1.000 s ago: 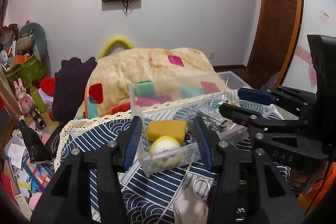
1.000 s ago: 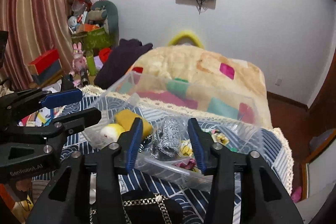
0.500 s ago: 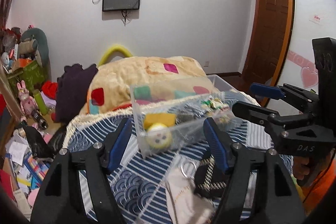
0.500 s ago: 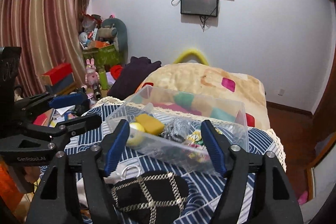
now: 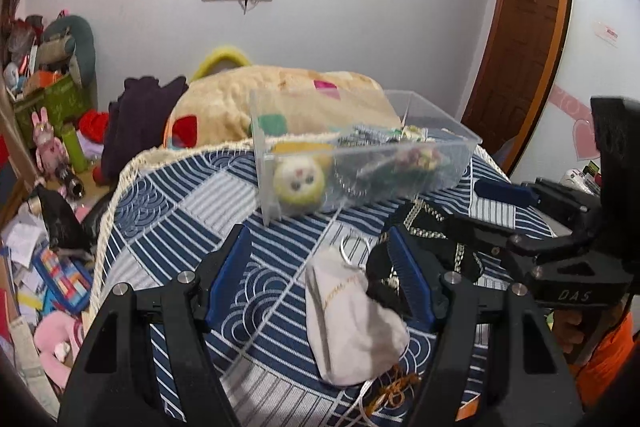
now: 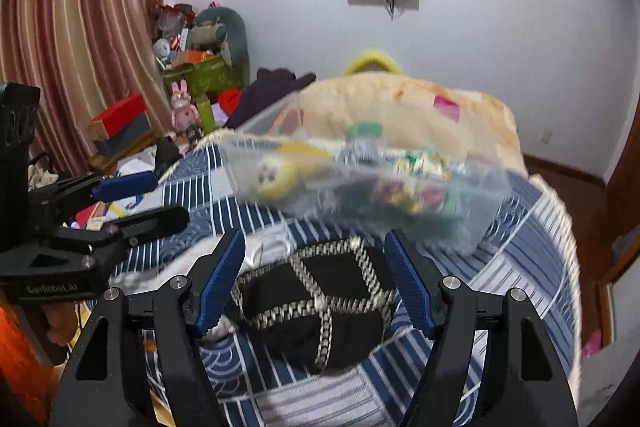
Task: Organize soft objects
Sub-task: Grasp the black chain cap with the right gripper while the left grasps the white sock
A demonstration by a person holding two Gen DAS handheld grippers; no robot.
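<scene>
A clear plastic box (image 5: 448, 131) stands on the blue patterned cloth (image 5: 168, 227). It holds a yellow round plush face (image 5: 298, 183), a yellow sponge and several small soft items. It also shows, blurred, in the right wrist view (image 6: 480, 187). A white pouch (image 5: 352, 315) lies between the open fingers of my left gripper (image 5: 320, 279). A black pouch with gold chain trim (image 6: 316, 299) lies between the open fingers of my right gripper (image 6: 314, 279); it also shows in the left wrist view (image 5: 424, 227). Both grippers are empty.
A beige quilt with coloured squares (image 5: 280, 87) lies behind the box. Dark purple clothes (image 5: 140, 111) sit left of it. Clutter, toys and papers (image 5: 44, 187) fill the floor at the left. A wooden door (image 5: 520, 39) is at the right.
Both grippers have pulled back from the clear box and opened wider. The white pouch and the black pouch now lie between their fingers.
</scene>
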